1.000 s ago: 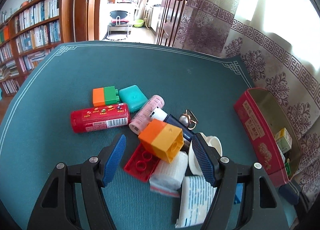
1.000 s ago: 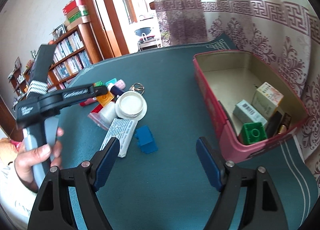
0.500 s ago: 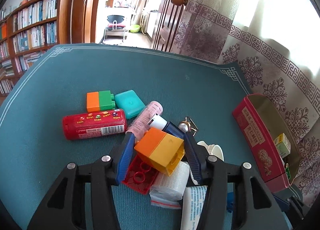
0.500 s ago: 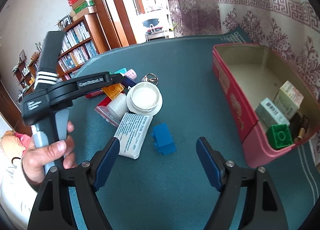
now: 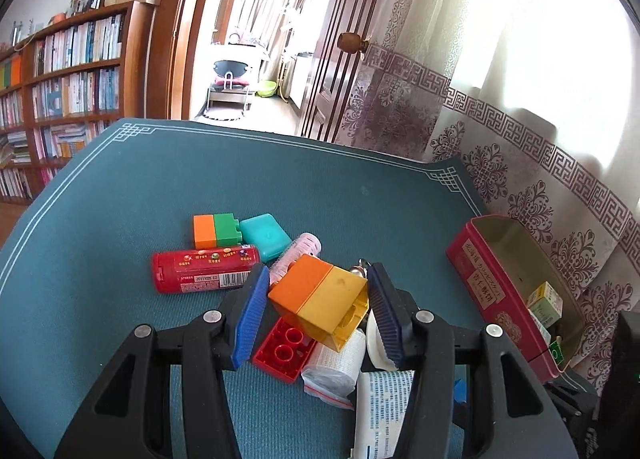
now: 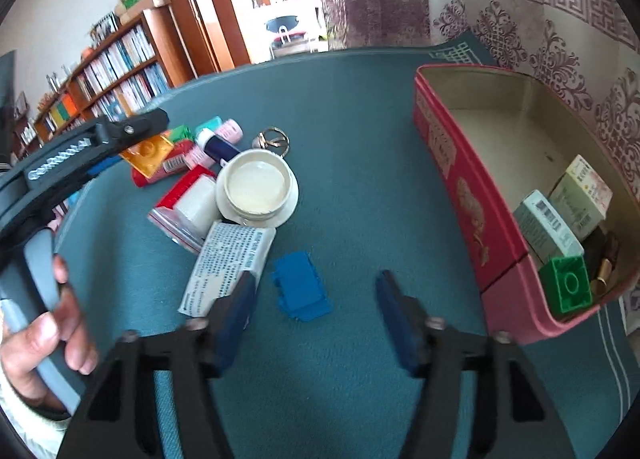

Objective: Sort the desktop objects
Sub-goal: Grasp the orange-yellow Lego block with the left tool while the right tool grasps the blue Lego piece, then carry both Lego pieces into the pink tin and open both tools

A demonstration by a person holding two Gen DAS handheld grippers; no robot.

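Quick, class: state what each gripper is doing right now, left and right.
Left gripper: shut on the orange-and-yellow block.
Right gripper: jaws closing around the blue block, pads not yet touching it.

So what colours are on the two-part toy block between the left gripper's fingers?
Orange and yellow toy block, clearest in the left wrist view.

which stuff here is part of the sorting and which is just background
Job:
- orange-yellow block, in left gripper
- blue block, between right gripper's closing jaws
- red tin
- red tube
- white jar

Lying about:
- bookshelf
- curtain
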